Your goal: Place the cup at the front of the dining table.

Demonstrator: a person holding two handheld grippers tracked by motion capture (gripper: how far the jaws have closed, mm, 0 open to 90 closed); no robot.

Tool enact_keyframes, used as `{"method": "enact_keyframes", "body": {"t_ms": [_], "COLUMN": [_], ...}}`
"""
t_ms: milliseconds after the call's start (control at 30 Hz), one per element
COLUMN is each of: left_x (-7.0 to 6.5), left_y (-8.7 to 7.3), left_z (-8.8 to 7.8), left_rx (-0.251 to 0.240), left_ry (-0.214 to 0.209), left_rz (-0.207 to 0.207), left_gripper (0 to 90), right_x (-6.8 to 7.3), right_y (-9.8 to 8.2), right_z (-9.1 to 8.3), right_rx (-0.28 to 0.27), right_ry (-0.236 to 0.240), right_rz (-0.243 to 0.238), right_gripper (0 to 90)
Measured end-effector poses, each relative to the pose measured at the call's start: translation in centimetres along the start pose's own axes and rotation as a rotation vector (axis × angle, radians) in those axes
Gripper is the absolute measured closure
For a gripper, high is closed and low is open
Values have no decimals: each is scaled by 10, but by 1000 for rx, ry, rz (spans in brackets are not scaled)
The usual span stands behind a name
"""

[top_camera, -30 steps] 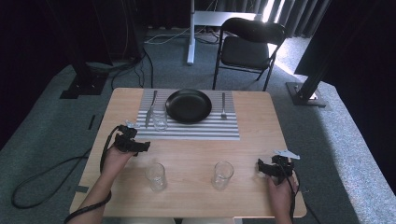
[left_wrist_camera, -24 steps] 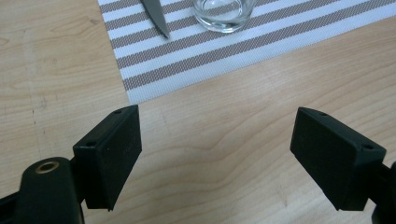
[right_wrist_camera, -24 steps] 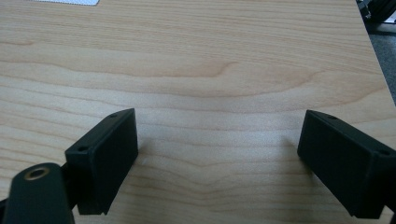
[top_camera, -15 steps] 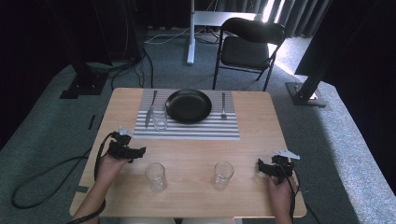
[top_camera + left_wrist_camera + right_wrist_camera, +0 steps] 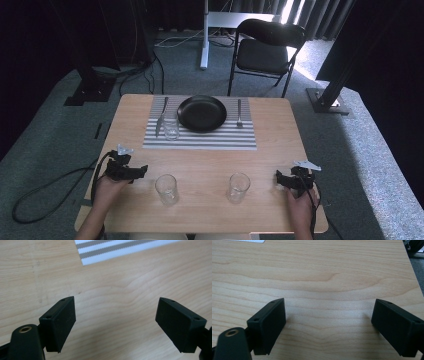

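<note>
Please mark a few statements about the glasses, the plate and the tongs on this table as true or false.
1. Three glasses stand on the table. True: one on the mat, a left glass and a right glass near the front edge.
2. The plate holds food. False: it is bare.
3. The left tongs grip the left glass. False: their jaws are open with only tabletop between them, beside the glass.
4. The fork lies right of the plate. True.
5. The right tongs are open. True: nothing sits between the jaws.
6. The knife lies off the mat. False: it rests on the mat, left of the plate.
</note>
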State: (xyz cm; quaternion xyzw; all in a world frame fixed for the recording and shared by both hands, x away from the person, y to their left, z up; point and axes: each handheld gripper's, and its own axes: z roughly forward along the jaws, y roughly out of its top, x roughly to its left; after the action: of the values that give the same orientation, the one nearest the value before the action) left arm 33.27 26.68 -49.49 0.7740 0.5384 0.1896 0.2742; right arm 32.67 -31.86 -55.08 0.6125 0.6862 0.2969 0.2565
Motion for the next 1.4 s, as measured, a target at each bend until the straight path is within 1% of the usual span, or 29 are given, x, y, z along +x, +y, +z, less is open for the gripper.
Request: {"method": "enact_keyframes", "body": {"t_ms": [67,133,167,200,233,300,400,433,500,533,600,633,700,767,833,867,933,967,1000,1100,1133,1167,1200,1233,1267,1333,1400], "left_x": [1,2,3,3,4,5,4,3,3,3,4,4,8,11,14,15,17,17,18,20,20,21,20,20,20,23,25], "left_y": [-6,-13,-16,-16,-20,-24,-31,-33,-33,-40,-45,-45,-52,-57,-63,-67,-72,-72,-76,-83,-85,-87,-89,-89,-93,-95,-98], "left_z": [-1,-2,-2,-2,-4,-4,-6,-6,-6,-8,-9,-9,-10,-12,-14,-15,-17,-17,-18,-21,-22,-23,-23,-23,-26,-28,-29], "left_rx": [5,-6,-9,-9,-8,-6,-3,-9,-9,-16,-46,-46,-49,-52,-51,-62,-64,-64,-58,-57,-63,-67,-81,-81,-118,-138,-130], "left_ry": [6,17,12,12,15,17,28,43,43,57,69,69,74,84,84,92,75,75,84,94,95,105,119,119,164,152,162], "left_rz": [4,4,-5,-5,-10,-16,-5,1,1,10,1,1,-14,-21,-30,-31,-37,-37,-41,-52,-60,-62,-58,-58,-54,-75,-86], "left_gripper": [171,171,171,171,171,172,171,171,171,171,171,171,171,171,171,171,171,171,171,171,171,171,171,171,171,171,171], "right_x": [0,0,0,0,0,0,0,0,0,0,0,0,0,0,0,0,0,0,0,0,0,0,0,0,0,0,0], "right_y": [0,0,0,0,0,0,0,0,0,0,0,0,0,0,0,0,0,0,0,0,0,0,0,0,0,0,0], "right_z": [0,0,0,0,0,0,0,0,0,0,0,0,0,0,0,0,0,0,0,0,0,0,0,0,0,0,0], "right_rx": [0,0,0,0,0,0,1,1,1,1,1,1,1,1,1,1,1,1,1,1,1,1,1,1,1,1,1], "right_ry": [0,0,0,0,0,0,0,0,0,0,0,0,0,0,0,0,0,0,0,0,0,0,0,0,0,0,0], "right_rz": [0,0,0,0,0,0,3,2,3,3,2,2,3,3,3,2,3,3,2,3,3,2,3,2,2,3,3], "right_gripper": [117,117,117,117,117,117,117,117,117,117,117,117,117,117,117,117,117,117,117,117,117,117,117,117,117,117,117]}}
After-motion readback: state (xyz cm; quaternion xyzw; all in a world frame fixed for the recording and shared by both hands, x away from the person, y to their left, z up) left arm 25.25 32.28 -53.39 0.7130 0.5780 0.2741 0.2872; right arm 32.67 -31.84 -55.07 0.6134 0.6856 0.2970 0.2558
